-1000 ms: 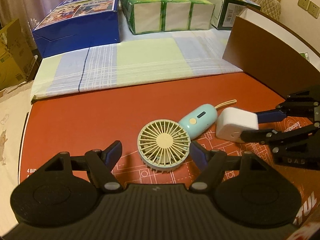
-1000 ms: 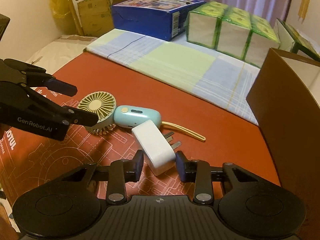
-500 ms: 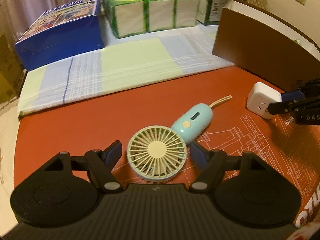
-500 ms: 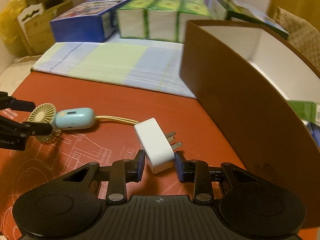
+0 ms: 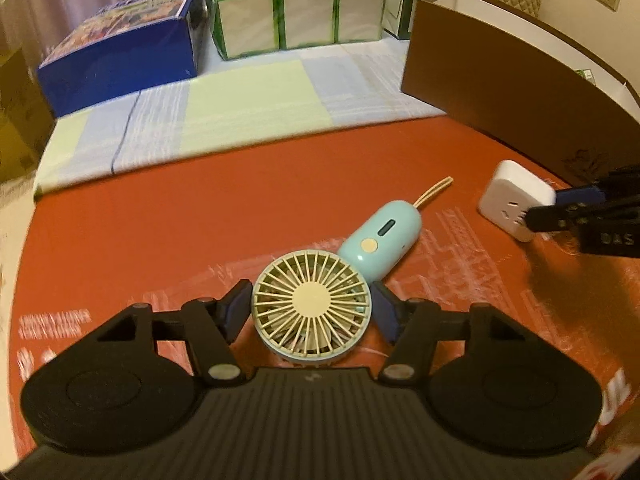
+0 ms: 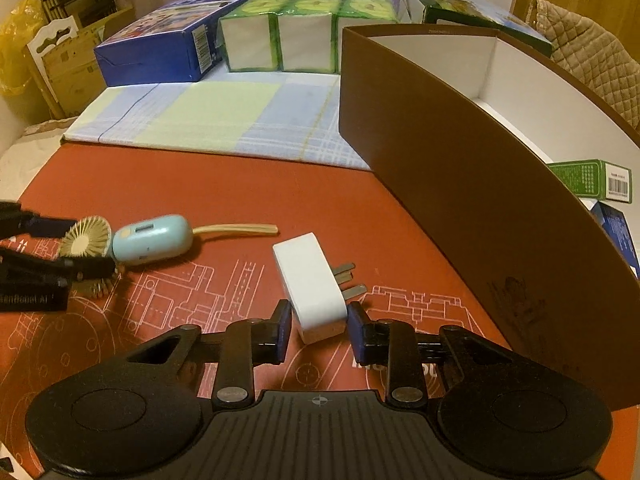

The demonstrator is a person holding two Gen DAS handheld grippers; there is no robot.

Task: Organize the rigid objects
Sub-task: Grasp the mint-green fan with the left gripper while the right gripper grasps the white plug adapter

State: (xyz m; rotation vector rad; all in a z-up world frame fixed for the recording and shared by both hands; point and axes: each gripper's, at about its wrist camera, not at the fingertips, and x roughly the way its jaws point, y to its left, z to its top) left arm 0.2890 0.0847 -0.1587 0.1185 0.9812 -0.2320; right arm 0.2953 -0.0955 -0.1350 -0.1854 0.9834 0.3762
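Observation:
A small handheld fan [image 5: 311, 299] with a cream grille and teal handle [image 5: 382, 239] lies on the red mat. My left gripper [image 5: 310, 308] is open, its fingers on either side of the fan head. The fan also shows in the right wrist view [image 6: 148, 238]. A white plug adapter [image 6: 312, 286] with metal prongs sits between the pads of my right gripper [image 6: 320, 326], which is shut on it just above the mat. The adapter also shows in the left wrist view [image 5: 516, 204].
A large brown box [image 6: 460, 168] with a white inside stands at the right, with small green and blue boxes [image 6: 592, 178] in it. A plaid cloth [image 5: 240, 108] lies behind the mat. A blue box [image 5: 124, 44] and green tissue packs [image 5: 296, 12] stand at the back.
My right gripper carried the white adapter to the right, away from the fan and toward the brown box. My left gripper moved forward until its fingers flank the fan head.

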